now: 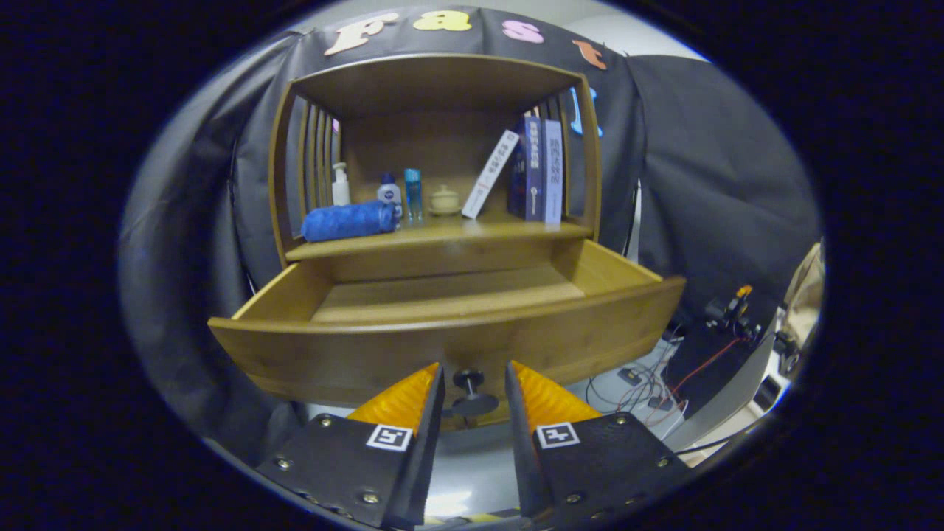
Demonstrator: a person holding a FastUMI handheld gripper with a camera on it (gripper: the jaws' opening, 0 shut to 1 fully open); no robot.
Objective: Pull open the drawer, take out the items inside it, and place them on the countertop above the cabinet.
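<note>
The gripper [474, 383] has its fingers apart, one on each side of the drawer knob [472, 391], which sits in the gap between them without either finger visibly pressing on it. Just ahead of the fingertips is the curved front panel of the wooden drawer [450, 335], and it stands pulled well out from the cabinet [435, 81]. So the first step of the task, opening the drawer, looks done.

Beyond the front panel, the part of the drawer floor that can be seen is bare wood. The near strip of the floor, right behind the panel, is hidden by the panel itself, so I cannot tell whether anything lies there.

Farther beyond the fingers and above the drawer is the countertop [442, 234]. On it lies a rolled blue towel [346, 221], ahead and to the left of the fingers, close to the counter's front edge. Behind it stand a white pump bottle [340, 186], a small white bottle with a blue cap [389, 190] and a slim blue bottle [413, 192], then a small cream lidded pot [445, 200]. To the right, a white book [490, 174] leans against upright dark books [537, 171].

My reading is that the towel may be the item taken out of the drawer, which would put the task at or near its end, with only the hidden strip left to check.
</note>
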